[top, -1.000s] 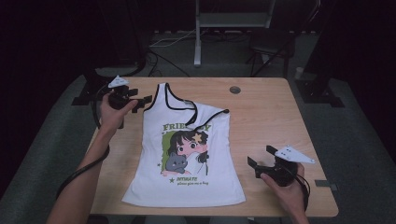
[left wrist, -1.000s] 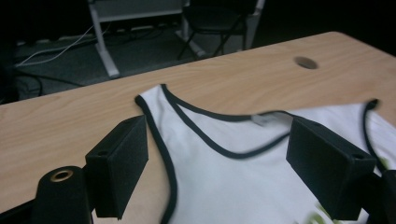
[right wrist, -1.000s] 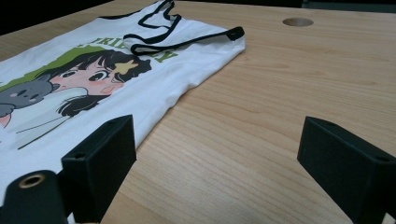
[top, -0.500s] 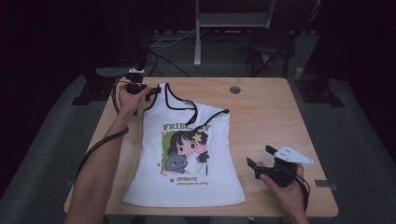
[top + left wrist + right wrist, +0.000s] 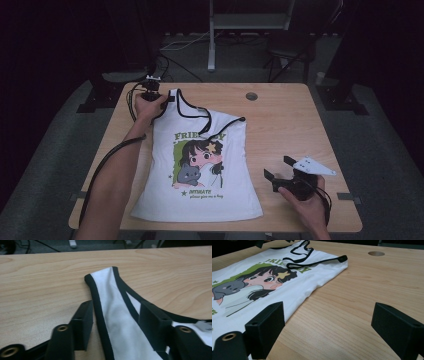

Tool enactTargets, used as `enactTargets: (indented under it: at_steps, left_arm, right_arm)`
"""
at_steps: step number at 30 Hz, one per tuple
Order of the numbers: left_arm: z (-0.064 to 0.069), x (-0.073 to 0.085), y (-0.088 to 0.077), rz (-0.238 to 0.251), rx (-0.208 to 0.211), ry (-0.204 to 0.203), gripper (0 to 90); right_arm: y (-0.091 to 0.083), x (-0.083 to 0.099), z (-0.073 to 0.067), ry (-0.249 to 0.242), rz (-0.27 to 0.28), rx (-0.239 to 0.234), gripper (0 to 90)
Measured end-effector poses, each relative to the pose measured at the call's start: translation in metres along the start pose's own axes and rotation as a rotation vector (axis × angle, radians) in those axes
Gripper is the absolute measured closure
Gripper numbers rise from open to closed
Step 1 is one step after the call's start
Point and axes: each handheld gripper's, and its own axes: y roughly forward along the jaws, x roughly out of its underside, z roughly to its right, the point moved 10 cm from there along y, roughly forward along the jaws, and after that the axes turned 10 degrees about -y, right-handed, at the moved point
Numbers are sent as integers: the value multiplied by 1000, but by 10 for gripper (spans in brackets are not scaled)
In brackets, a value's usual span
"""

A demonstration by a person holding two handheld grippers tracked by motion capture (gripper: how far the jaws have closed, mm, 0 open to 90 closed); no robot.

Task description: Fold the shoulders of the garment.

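Note:
A white tank top (image 5: pixel 200 165) with black trim and a cartoon girl print lies flat on the wooden table (image 5: pixel 285 125). My left gripper (image 5: pixel 164 97) is at its far left shoulder strap (image 5: pixel 110 302). Its jaws have just been closing and now straddle the strap, which still lies flat and unpinched between them (image 5: pixel 117 306). The other strap (image 5: pixel 225 122) is folded over the neckline. My right gripper (image 5: pixel 278 168) rests open near the table's front right, beside the top's hem, with bare wood between its jaws (image 5: pixel 329 312).
A round cable hole (image 5: pixel 251 96) sits in the table near the far edge. Behind the table stand a white stand base (image 5: pixel 212 60) and cables on the dark floor. The left gripper's cable (image 5: pixel 107 160) trails along the person's forearm.
My left hand has moved from the table's left edge forward to the tank top's shoulder strap and lowered onto it. The right gripper has stayed where it was.

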Motion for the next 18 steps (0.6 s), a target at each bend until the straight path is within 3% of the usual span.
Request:
enactTargets:
  at_steps: [7, 9, 11, 12, 16, 18]
  left_arm:
    - [-1, 2, 9, -12, -28, 5, 634]
    - [-5, 1, 11, 3, -59, -20, 633]
    - [-6, 1, 12, 8, -60, -30, 620]
    - [-6, 1, 12, 8, -56, -35, 568]
    - [-4, 3, 14, -12, -51, -16, 526]
    - [-4, 2, 16, -1, -49, -18, 570]
  right_arm:
    - [0, 0, -1, -9, 2, -3, 109]
    - [0, 0, -1, -8, 4, -6, 109]
    - [0, 0, -1, -8, 4, -8, 109]
    - [0, 0, -1, -9, 4, -11, 109]
    - [0, 0, -1, -7, 3, -14, 109]
    - [0, 0, -2, -7, 2, -16, 109]
